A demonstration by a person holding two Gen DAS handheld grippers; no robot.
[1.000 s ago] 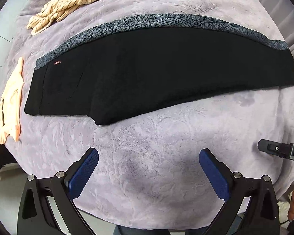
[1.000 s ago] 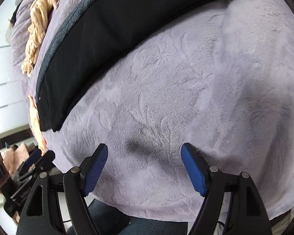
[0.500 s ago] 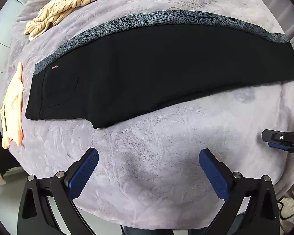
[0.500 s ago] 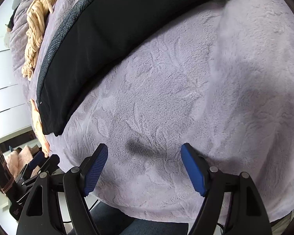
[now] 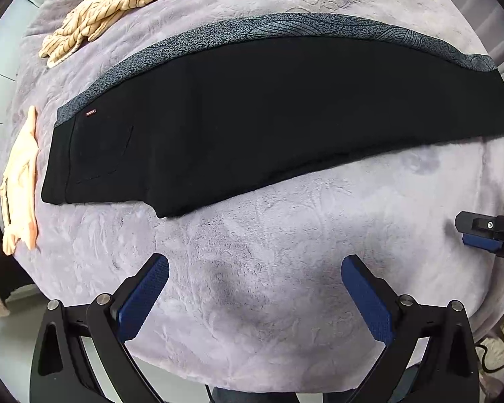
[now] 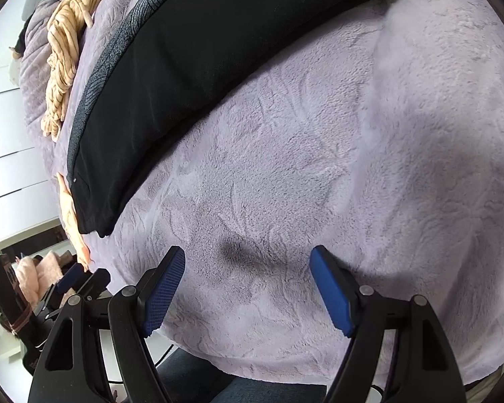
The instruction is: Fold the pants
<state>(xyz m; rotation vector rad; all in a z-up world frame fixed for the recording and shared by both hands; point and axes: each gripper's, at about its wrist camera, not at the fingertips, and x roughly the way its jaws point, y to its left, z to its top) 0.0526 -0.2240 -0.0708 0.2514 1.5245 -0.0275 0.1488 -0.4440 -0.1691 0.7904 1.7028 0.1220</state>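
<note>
Black pants (image 5: pixel 268 117) with a grey patterned stripe along the far side lie flat across the lilac fleece bed, folded lengthwise, waist at the left. They also show in the right wrist view (image 6: pixel 201 53). My left gripper (image 5: pixel 255 288) is open and empty, above the blanket in front of the pants. My right gripper (image 6: pixel 247 278) is open and empty, above bare blanket near the front edge; it also shows at the right edge of the left wrist view (image 5: pixel 484 231).
A striped peach garment (image 5: pixel 117 0) lies at the far left of the bed (image 5: pixel 285 268). Another peach garment (image 5: pixel 20 181) hangs at the left edge. The left gripper shows low left in the right wrist view (image 6: pixel 77 278).
Both grippers have lifted and drawn back slightly; the pants appear a little farther up in the left view. The pants have not moved.
</note>
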